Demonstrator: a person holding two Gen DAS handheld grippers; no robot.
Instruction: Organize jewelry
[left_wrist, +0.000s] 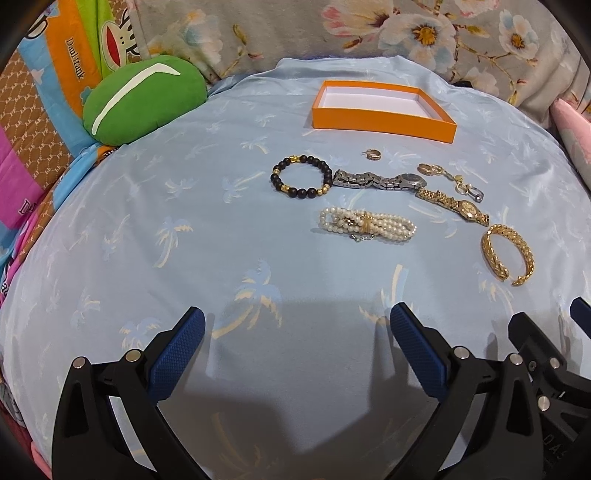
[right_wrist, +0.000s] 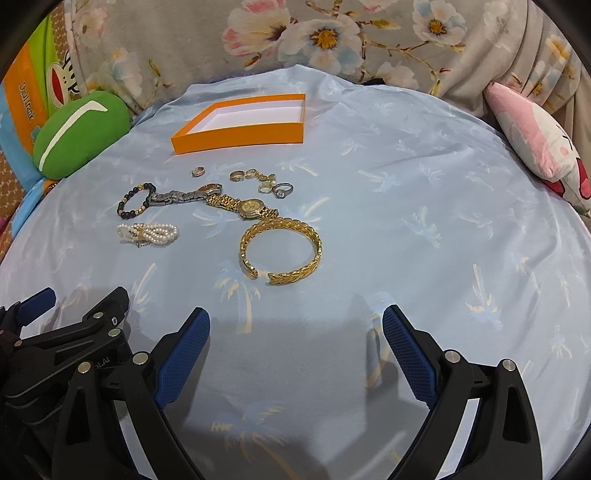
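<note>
Since nothing's been picked up yet, left tool (left_wrist: 295, 332) and right tool (right_wrist: 295, 328) both hang over the bed with fingers apart, empty. Beaded bracelet (left_wrist: 301, 176), pearls (left_wrist: 367, 224), watches and gold cuff (right_wrist: 280, 252) sit scattered just before the orange box (left_wrist: 384, 123), probably their destination.

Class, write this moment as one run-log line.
left gripper: open, empty | right gripper: open, empty | orange box: empty | jewelry: all on blue cloth

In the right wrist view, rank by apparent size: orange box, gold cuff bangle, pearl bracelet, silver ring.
1. orange box
2. gold cuff bangle, though nearest the camera
3. pearl bracelet
4. silver ring
</note>
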